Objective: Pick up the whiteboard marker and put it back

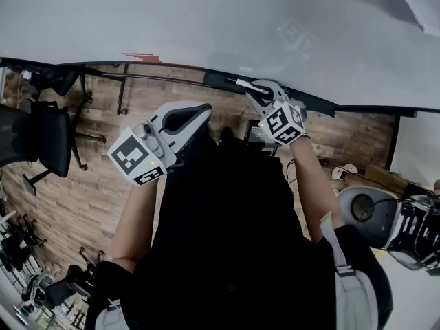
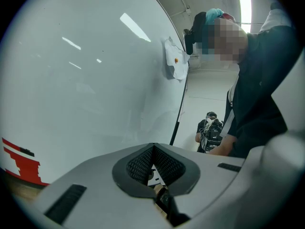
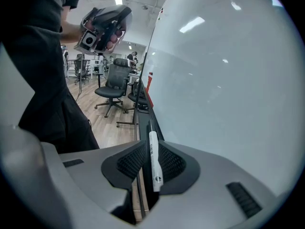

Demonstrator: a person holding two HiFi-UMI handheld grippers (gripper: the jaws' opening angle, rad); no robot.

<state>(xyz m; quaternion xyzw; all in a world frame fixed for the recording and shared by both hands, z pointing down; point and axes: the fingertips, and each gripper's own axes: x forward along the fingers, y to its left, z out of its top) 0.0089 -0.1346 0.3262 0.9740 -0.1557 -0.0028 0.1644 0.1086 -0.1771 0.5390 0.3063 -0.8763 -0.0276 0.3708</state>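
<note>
Wood floor (image 3: 95, 114) lies under the whiteboard (image 3: 228, 80) (office chair (image 3: 112, 86) nearby, marker (image 3: 153, 159) clamped).

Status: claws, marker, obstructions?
Right claw shut on marker, by the tray. Left claw shut, empty. Nothing seen blocking the tray.

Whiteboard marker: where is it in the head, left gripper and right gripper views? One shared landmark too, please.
Head view: whiteboard marker at upper centre, in the right hand-held gripper, near the board's lower edge.
Left gripper view: not in it.
Right gripper view: lower centre, clamped lengthwise between the jaws.
Shared landmark: the whiteboard, which shows in all three views.
</note>
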